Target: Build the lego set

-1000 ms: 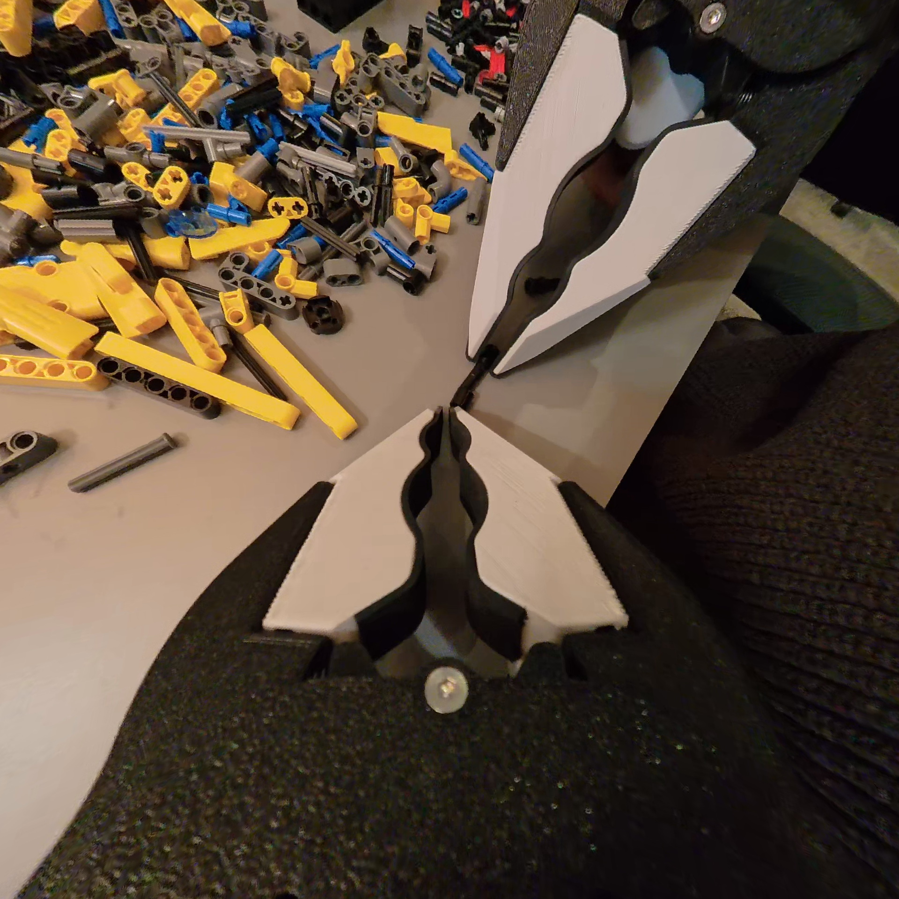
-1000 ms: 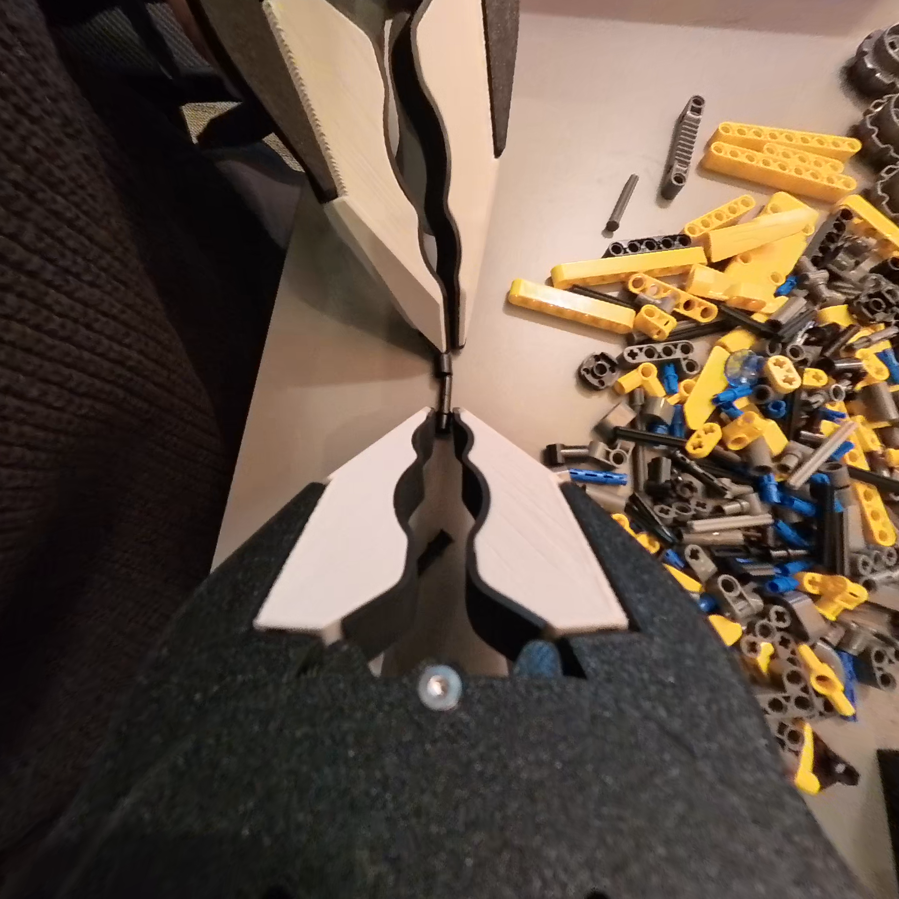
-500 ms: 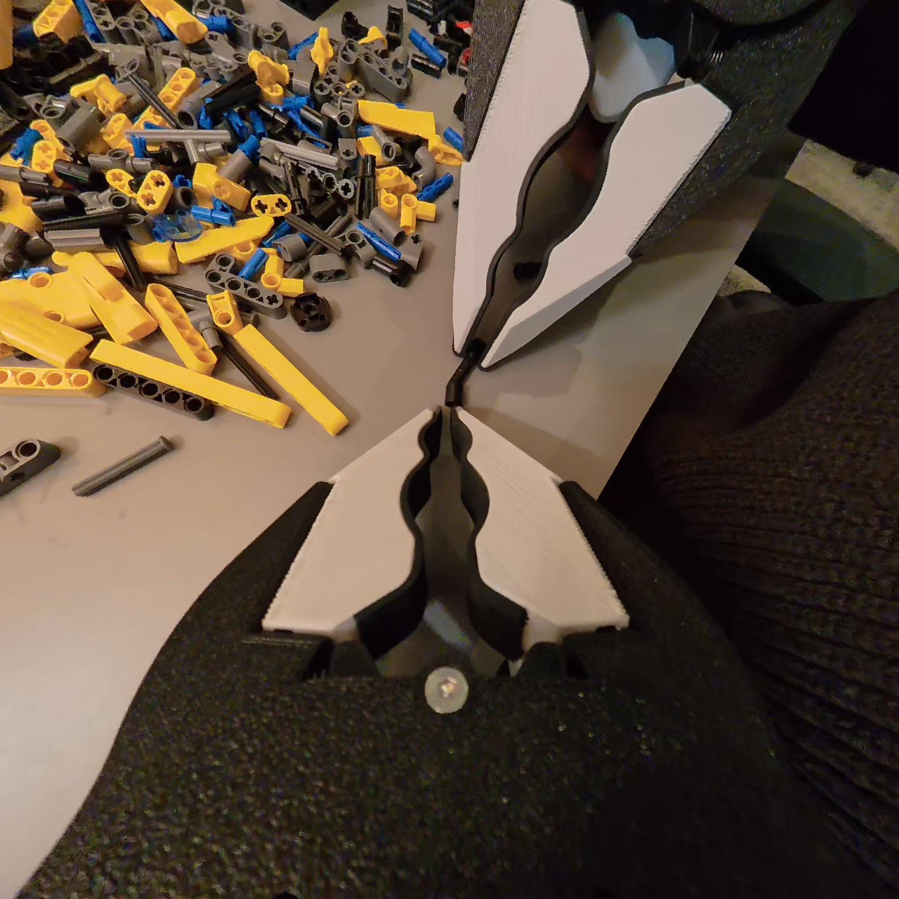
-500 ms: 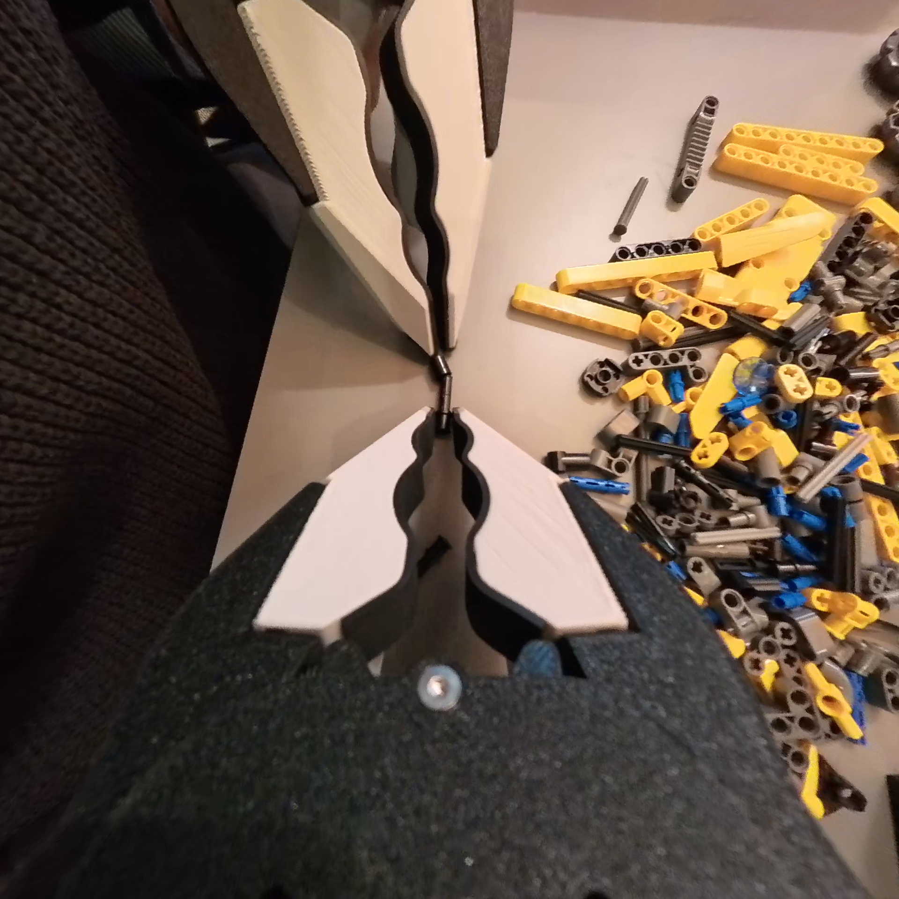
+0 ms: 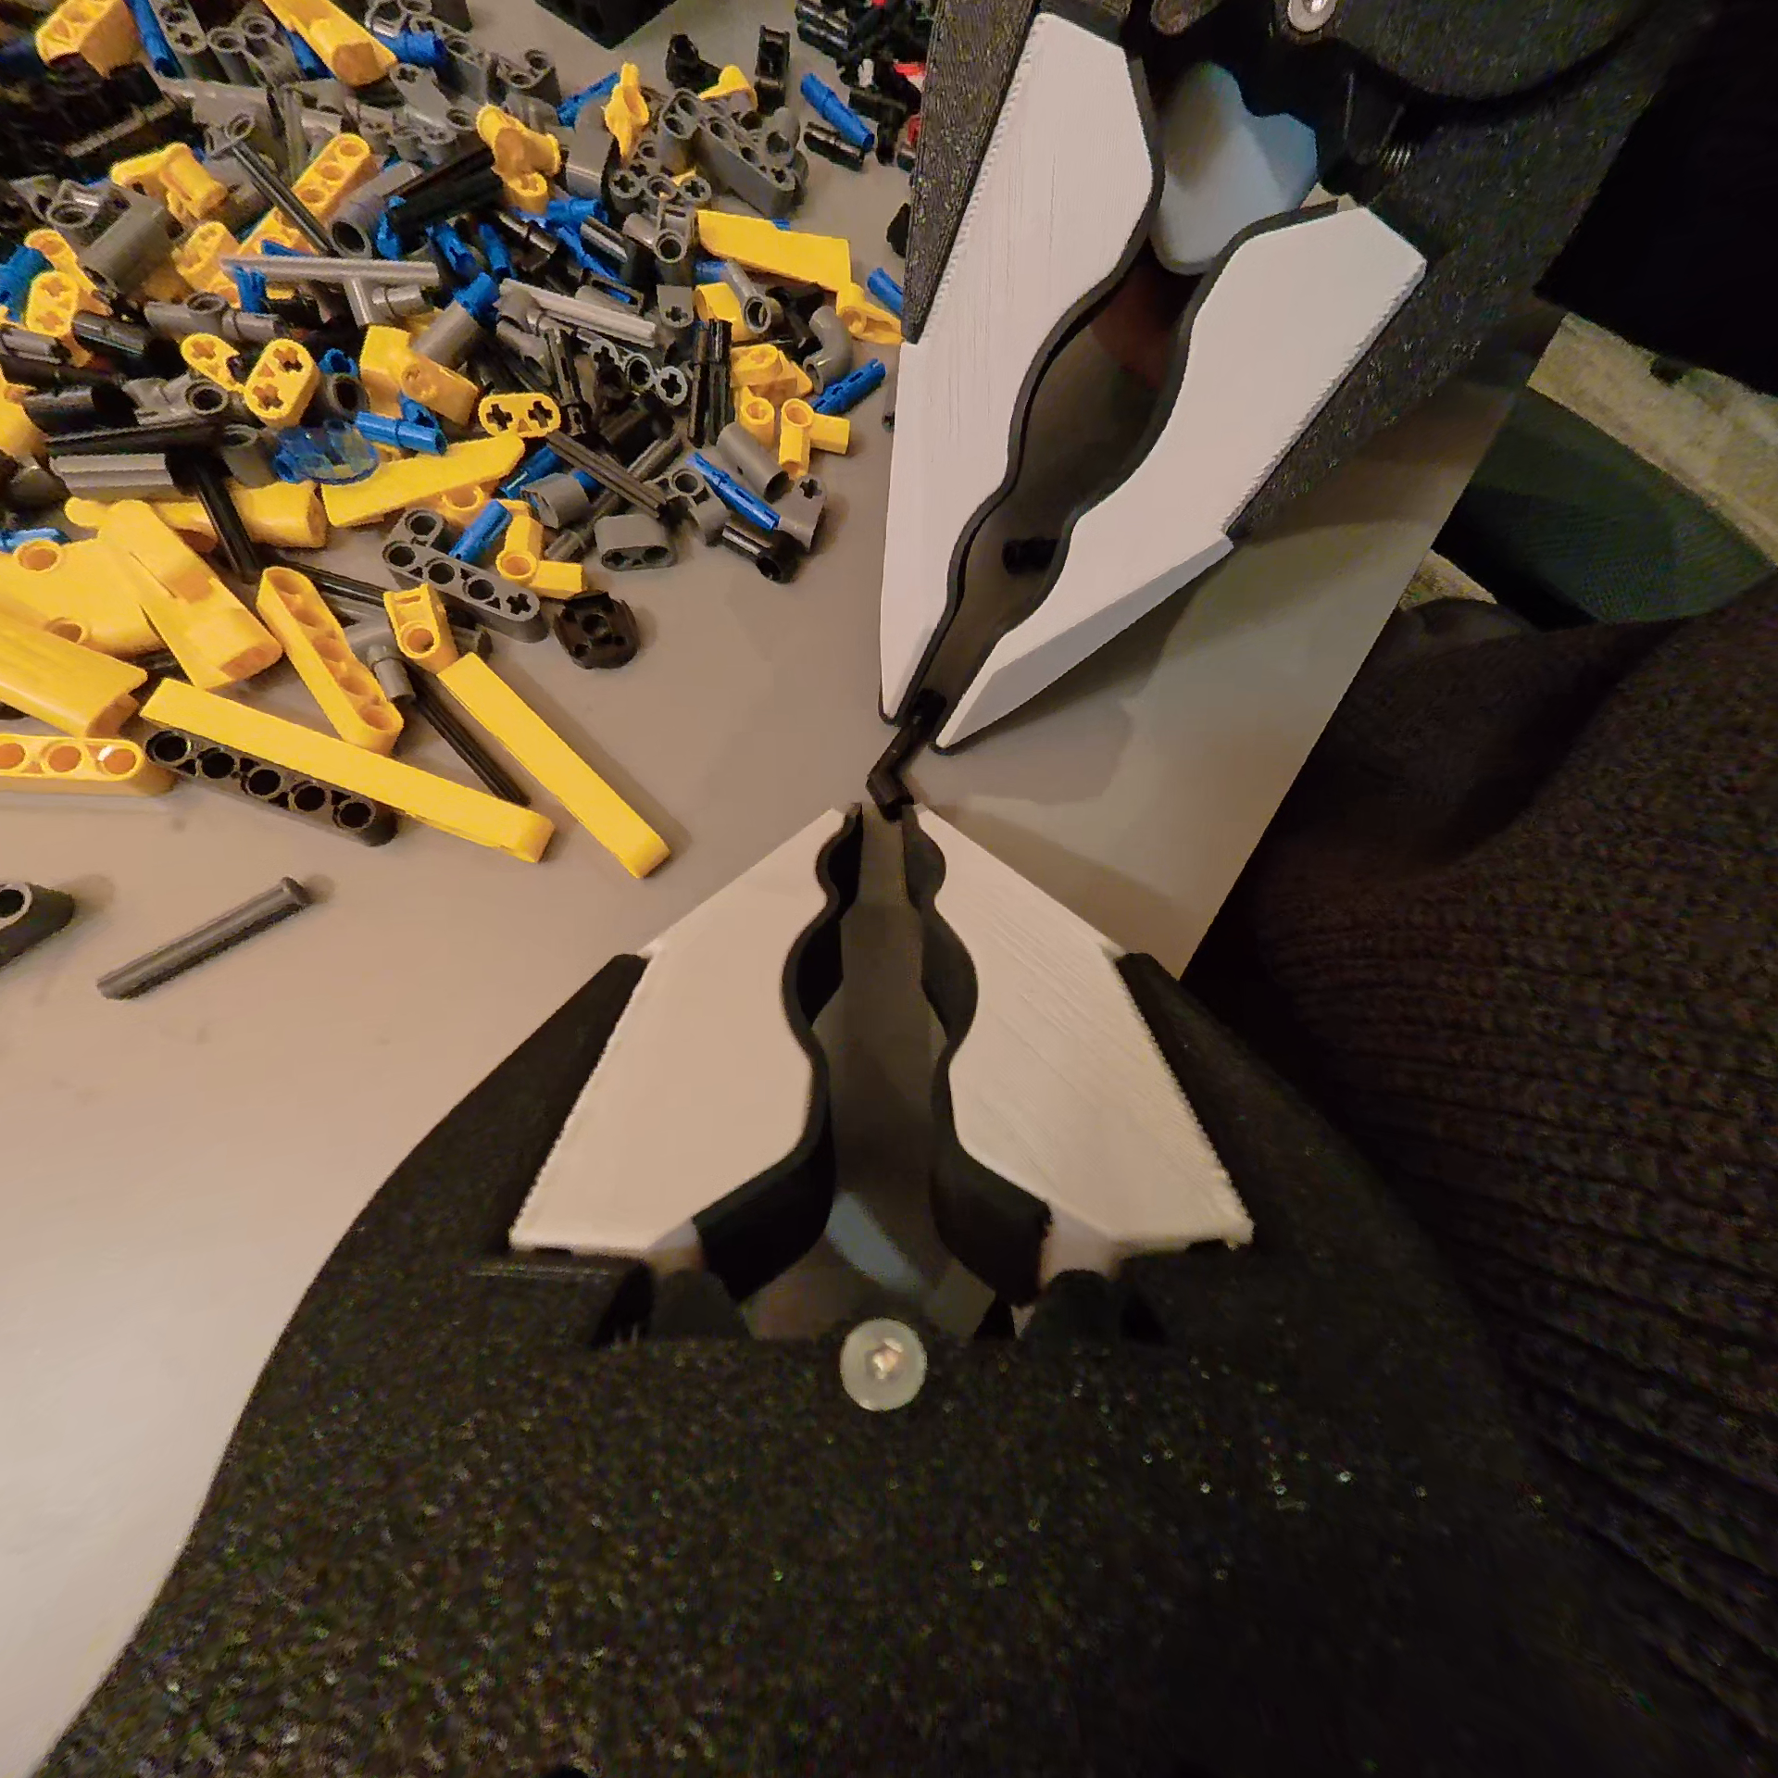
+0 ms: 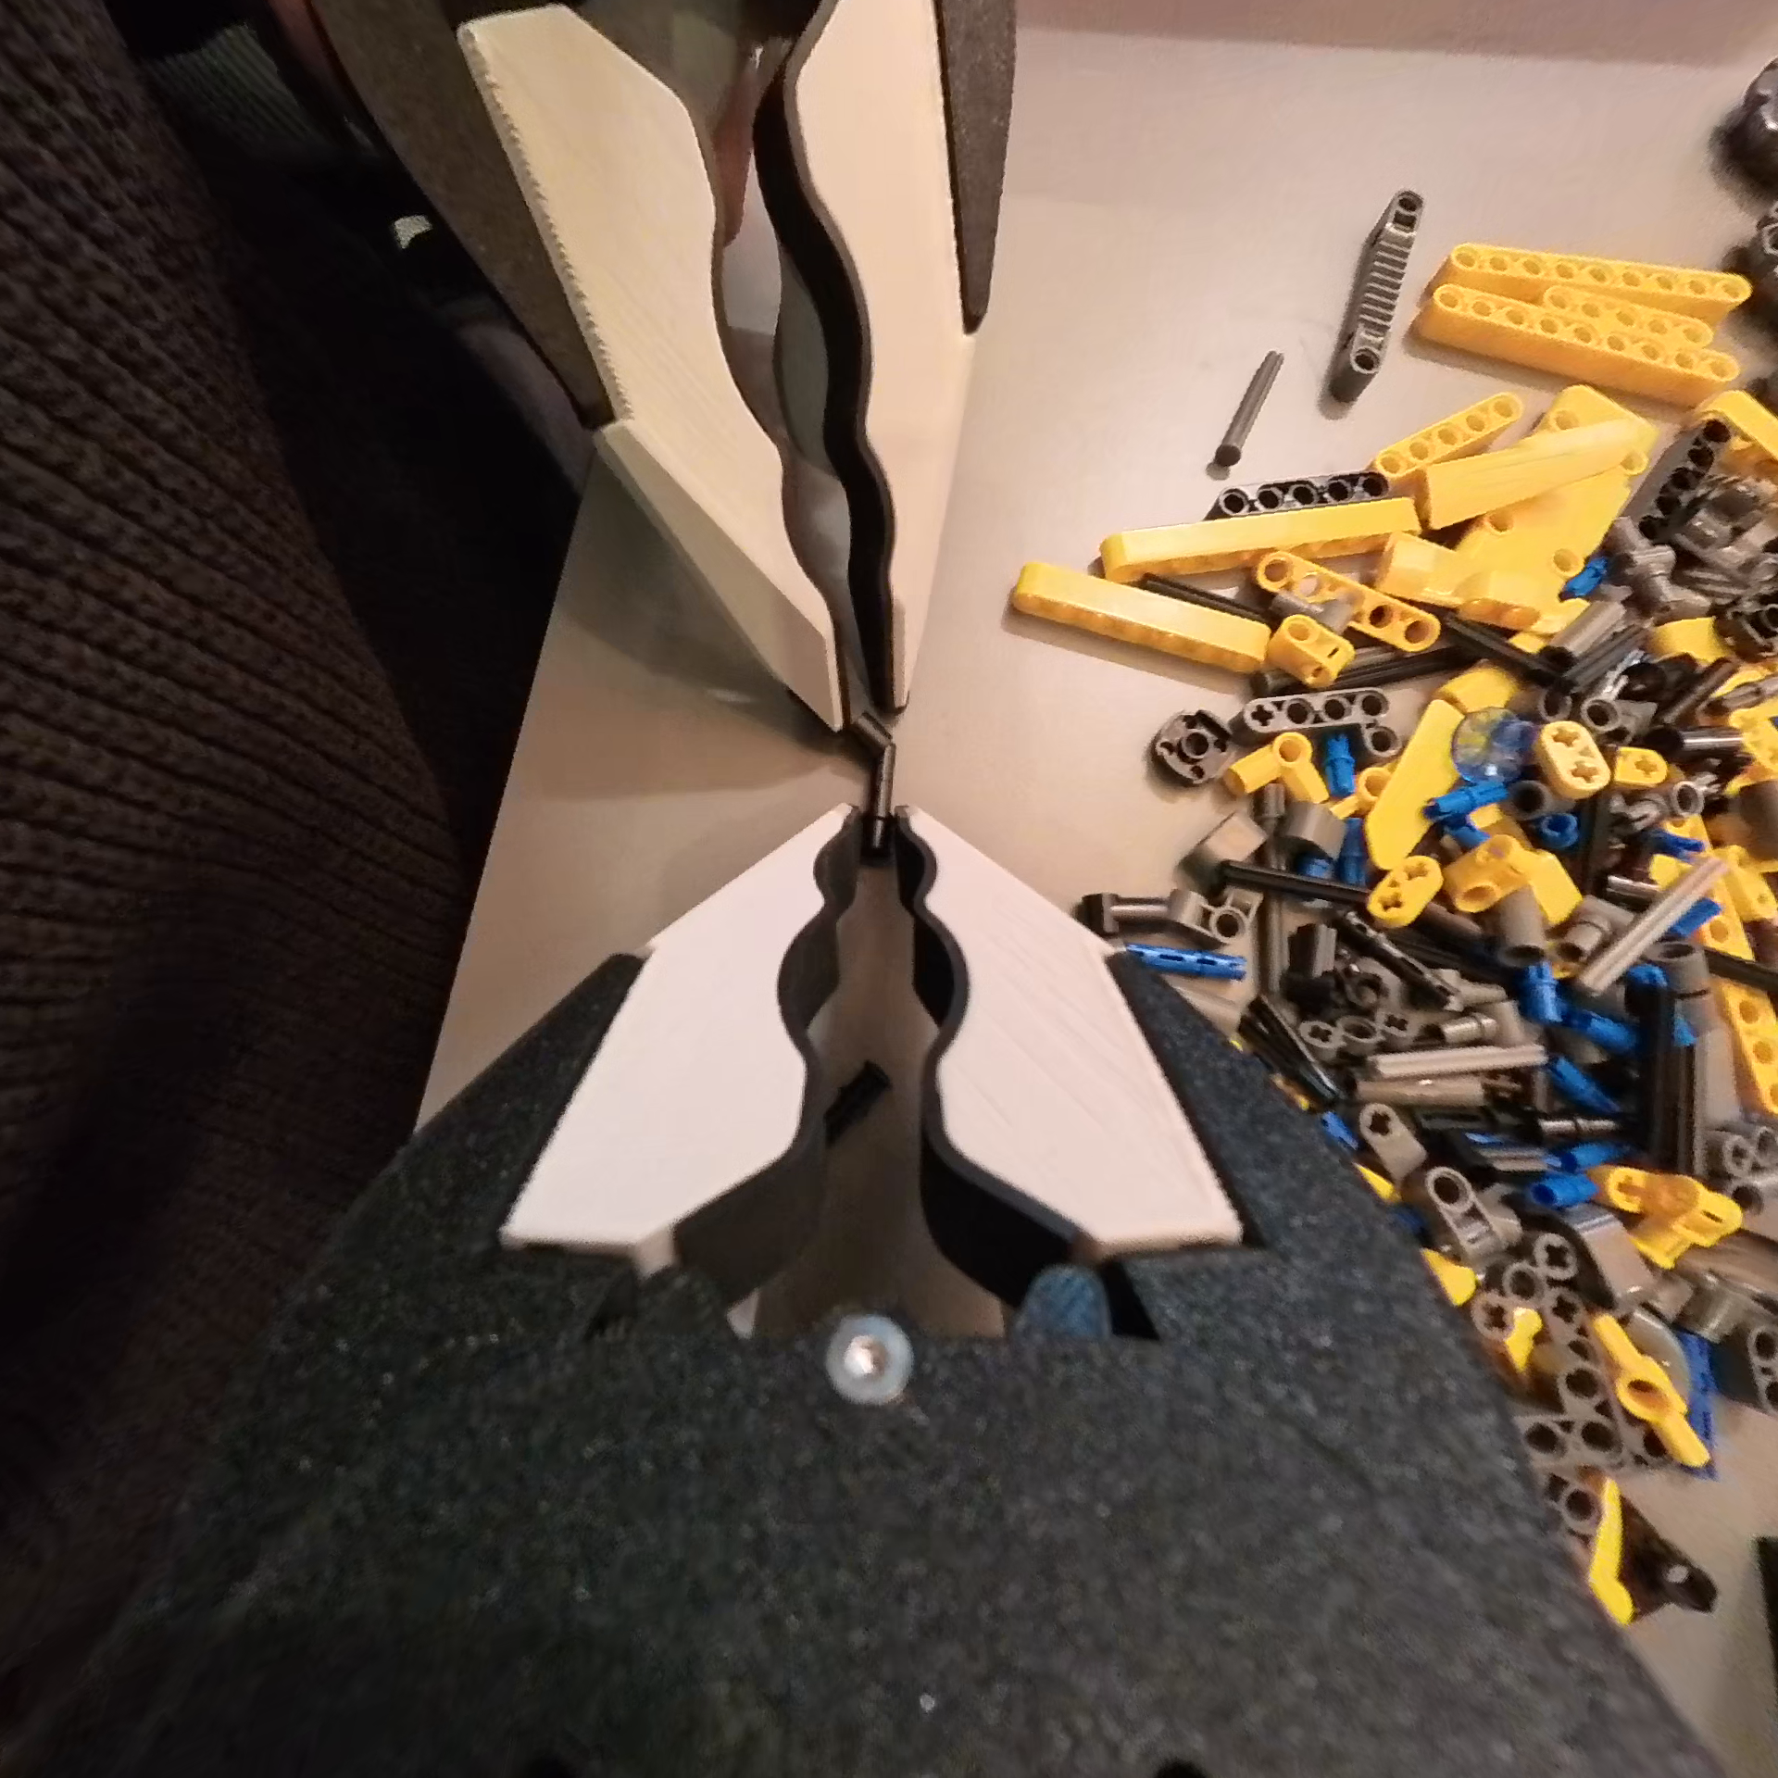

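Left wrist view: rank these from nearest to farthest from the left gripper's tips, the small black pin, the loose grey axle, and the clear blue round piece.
From the left gripper:
1. Small black pin, right at the tips, between both grippers.
2. Loose grey axle, alone on the table to the left.
3. Clear blue round piece, upper left, inside the pile.

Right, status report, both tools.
Left tool and right tool tip to tip, both shut on small black part. Part kinked mid-span, over table. Brick pile off to one side.
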Motion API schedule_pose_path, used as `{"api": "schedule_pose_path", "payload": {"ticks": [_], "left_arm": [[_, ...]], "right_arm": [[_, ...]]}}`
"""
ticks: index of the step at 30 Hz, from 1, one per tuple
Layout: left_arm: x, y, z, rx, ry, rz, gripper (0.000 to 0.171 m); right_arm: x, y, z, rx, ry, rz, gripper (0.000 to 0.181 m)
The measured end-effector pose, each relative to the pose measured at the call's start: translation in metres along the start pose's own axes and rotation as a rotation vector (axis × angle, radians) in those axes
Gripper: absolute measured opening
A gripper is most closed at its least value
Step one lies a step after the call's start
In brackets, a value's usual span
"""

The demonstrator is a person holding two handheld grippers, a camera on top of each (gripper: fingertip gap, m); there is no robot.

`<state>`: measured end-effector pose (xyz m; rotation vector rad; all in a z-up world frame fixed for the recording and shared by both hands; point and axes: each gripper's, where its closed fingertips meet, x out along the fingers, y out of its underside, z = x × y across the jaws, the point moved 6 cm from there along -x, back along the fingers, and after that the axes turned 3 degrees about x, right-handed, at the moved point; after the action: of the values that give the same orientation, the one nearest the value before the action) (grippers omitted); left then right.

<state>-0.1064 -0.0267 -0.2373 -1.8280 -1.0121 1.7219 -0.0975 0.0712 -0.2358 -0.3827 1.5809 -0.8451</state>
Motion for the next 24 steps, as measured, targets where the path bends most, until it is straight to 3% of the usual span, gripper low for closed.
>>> {"api": "schedule_pose_path", "payload": {"ticks": [24], "left_arm": [[-0.0003, 0.0001, 0.0013, -0.02, -0.009, -0.005, 0.007]], "right_arm": [[-0.0001, 0.0008, 0.0003, -0.01, -0.014, -0.014, 0.006]]}}
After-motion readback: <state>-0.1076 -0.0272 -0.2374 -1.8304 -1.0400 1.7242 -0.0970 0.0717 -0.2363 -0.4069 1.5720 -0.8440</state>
